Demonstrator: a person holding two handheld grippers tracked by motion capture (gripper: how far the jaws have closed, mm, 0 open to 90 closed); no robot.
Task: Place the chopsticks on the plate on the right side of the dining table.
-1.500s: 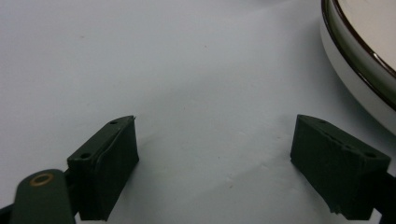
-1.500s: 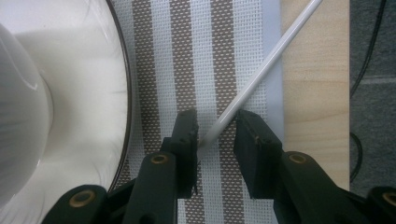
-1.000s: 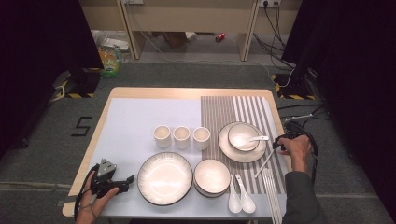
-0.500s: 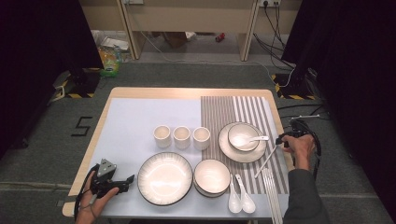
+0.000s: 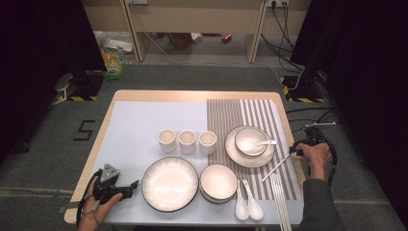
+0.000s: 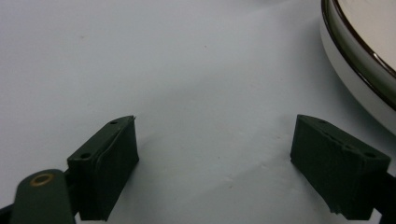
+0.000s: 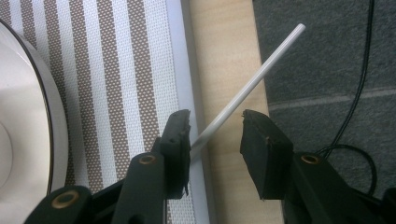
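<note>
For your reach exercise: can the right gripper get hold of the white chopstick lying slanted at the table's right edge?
Probably yes: the right gripper already has the chopstick between its open fingers, with nothing in the way.

Left gripper (image 6: 215, 154) is seen w/ both dark fingers (image 6: 105, 165) spread wide, nothing held betw. them. A pale table (image 6: 177, 70) surface is shown beneath. At upper right, a white plate (image 6: 359, 65) w/ dark rim is cut off by the edge.

Three cream ceramic cups (image 5: 187, 141) in a row, big dark-rimmed white plate (image 5: 169, 183), two white spoons (image 5: 248, 207) on pale bench (image 5: 130, 125).
</note>
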